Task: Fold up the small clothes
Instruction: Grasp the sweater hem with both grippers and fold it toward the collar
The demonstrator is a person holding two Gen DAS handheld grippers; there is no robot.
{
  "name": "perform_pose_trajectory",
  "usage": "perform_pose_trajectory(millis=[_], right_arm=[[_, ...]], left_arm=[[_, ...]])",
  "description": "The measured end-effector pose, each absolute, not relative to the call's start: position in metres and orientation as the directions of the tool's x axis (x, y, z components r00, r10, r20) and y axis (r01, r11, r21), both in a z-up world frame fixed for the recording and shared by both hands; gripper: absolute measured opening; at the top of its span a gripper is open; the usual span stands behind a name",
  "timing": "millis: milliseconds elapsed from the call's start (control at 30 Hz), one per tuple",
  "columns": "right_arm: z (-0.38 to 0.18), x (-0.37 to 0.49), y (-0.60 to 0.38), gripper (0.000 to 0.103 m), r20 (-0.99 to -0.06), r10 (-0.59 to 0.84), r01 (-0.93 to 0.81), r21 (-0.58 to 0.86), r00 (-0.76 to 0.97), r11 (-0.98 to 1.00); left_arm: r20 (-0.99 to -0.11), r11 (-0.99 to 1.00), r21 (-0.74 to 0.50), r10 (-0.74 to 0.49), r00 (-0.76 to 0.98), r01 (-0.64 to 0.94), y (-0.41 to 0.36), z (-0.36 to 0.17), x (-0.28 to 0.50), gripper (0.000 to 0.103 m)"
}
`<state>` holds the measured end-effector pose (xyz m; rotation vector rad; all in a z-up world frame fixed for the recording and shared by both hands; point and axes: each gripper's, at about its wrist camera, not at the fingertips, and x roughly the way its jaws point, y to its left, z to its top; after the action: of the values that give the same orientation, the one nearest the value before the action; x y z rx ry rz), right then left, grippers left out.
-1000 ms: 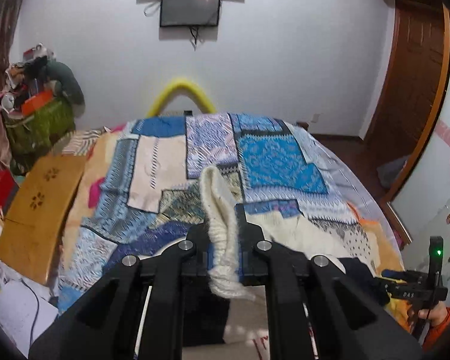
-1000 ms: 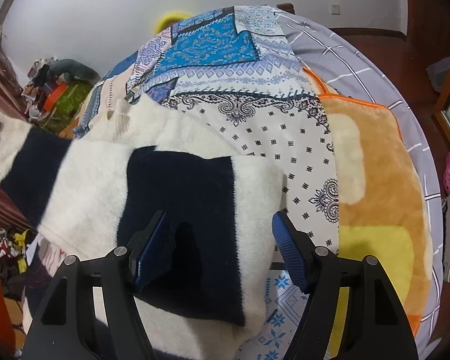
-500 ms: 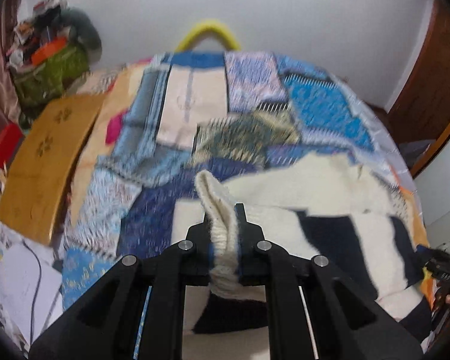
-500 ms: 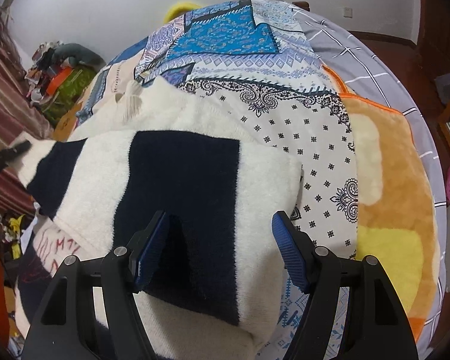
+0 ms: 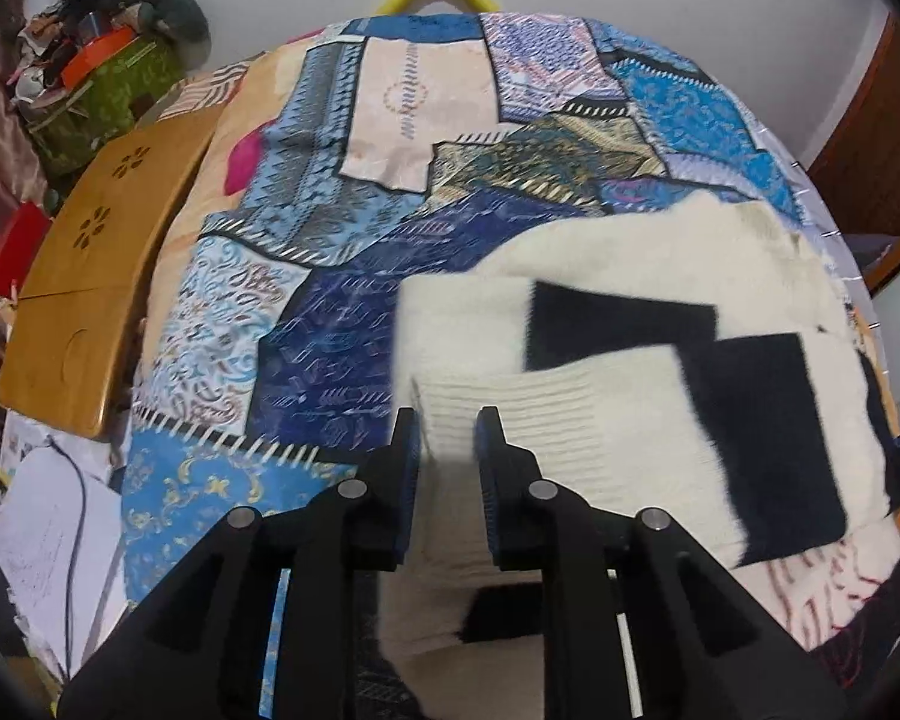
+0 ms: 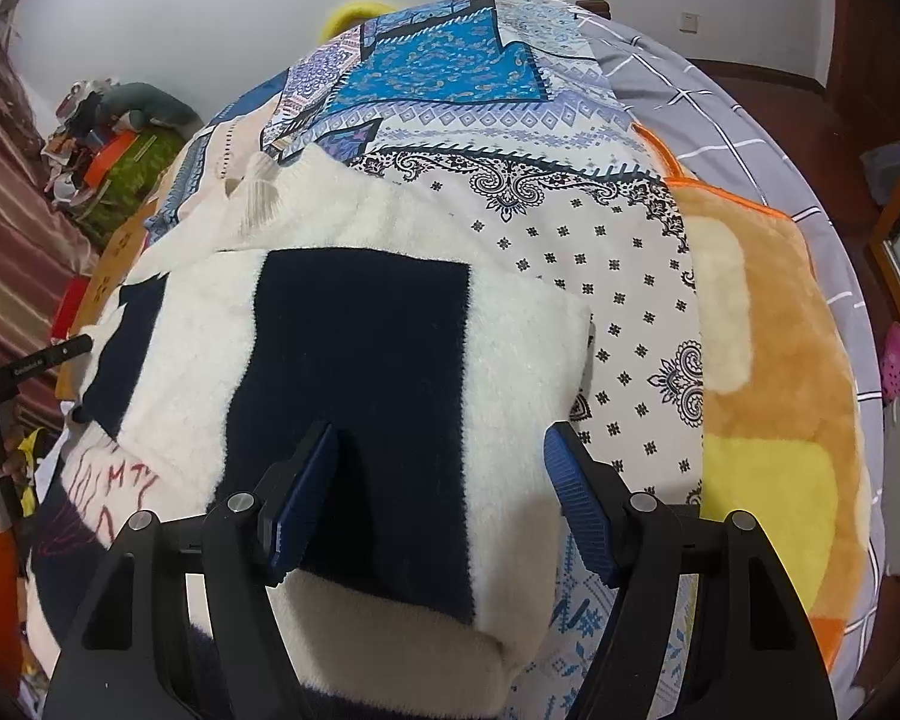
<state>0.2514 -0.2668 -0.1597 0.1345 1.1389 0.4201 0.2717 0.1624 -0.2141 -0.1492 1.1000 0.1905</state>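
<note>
The fluffy white sweater with navy blocks (image 5: 630,408) lay folded on the bed's blue patchwork quilt (image 5: 330,276). The left claw (image 5: 447,444) stood slightly parted over its ribbed cuff, gripping nothing; the right claw (image 6: 441,462) gaped wide above the sweater (image 6: 360,372), empty.

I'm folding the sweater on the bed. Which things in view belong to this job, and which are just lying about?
Part of the job:
- white and navy sweater
- left gripper, open over the ribbed cuff
- right gripper, open over the sweater
- patchwork bedspread underneath

Lying about:
- orange blanket
- wooden board
- green basket
- papers
</note>
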Motion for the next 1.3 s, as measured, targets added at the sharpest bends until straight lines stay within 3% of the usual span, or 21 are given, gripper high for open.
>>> perform_pose_trajectory(millis=[233, 333, 433, 500, 667, 800, 967, 1300], right_arm=[[-0.146, 0.244, -0.267, 0.068, -0.849, 0.382, -0.260, 0.301, 0.365, 0.918], [-0.136, 0.239, -0.267, 0.075, -0.848, 0.367, -0.261, 0.282, 0.383, 0.923], [-0.124, 0.233, -0.266, 0.077, -0.842, 0.355, -0.267, 0.262, 0.405, 0.927], [-0.115, 0.228, -0.266, 0.077, -0.837, 0.350, -0.272, 0.252, 0.421, 0.929], [-0.093, 0.211, -0.263, 0.084, -0.814, 0.337, -0.289, 0.218, 0.473, 0.932], [-0.084, 0.200, -0.263, 0.085, -0.805, 0.339, -0.301, 0.210, 0.487, 0.930], [-0.080, 0.187, -0.265, 0.085, -0.810, 0.328, -0.310, 0.192, 0.486, 0.931], [-0.103, 0.161, -0.270, 0.085, -0.843, 0.325, -0.299, 0.207, 0.429, 0.931]], left_arm=[[-0.894, 0.958, -0.049, 0.083, 0.440, -0.282, 0.182, -0.208, 0.255, 0.024], [-0.884, 0.959, -0.040, 0.097, 0.458, -0.282, 0.184, -0.200, 0.245, 0.024], [-0.874, 0.961, -0.039, 0.100, 0.475, -0.275, 0.185, -0.190, 0.233, 0.028], [-0.866, 0.962, -0.035, 0.106, 0.489, -0.271, 0.184, -0.184, 0.225, 0.041], [-0.849, 0.966, -0.041, 0.101, 0.518, -0.255, 0.180, -0.168, 0.205, 0.055], [-0.847, 0.964, -0.047, 0.101, 0.522, -0.263, 0.175, -0.159, 0.187, 0.076], [-0.855, 0.949, -0.147, 0.020, 0.519, -0.279, 0.169, -0.164, 0.166, 0.079], [-0.898, 0.957, -0.107, 0.024, 0.440, -0.271, 0.149, -0.195, 0.149, 0.079]])
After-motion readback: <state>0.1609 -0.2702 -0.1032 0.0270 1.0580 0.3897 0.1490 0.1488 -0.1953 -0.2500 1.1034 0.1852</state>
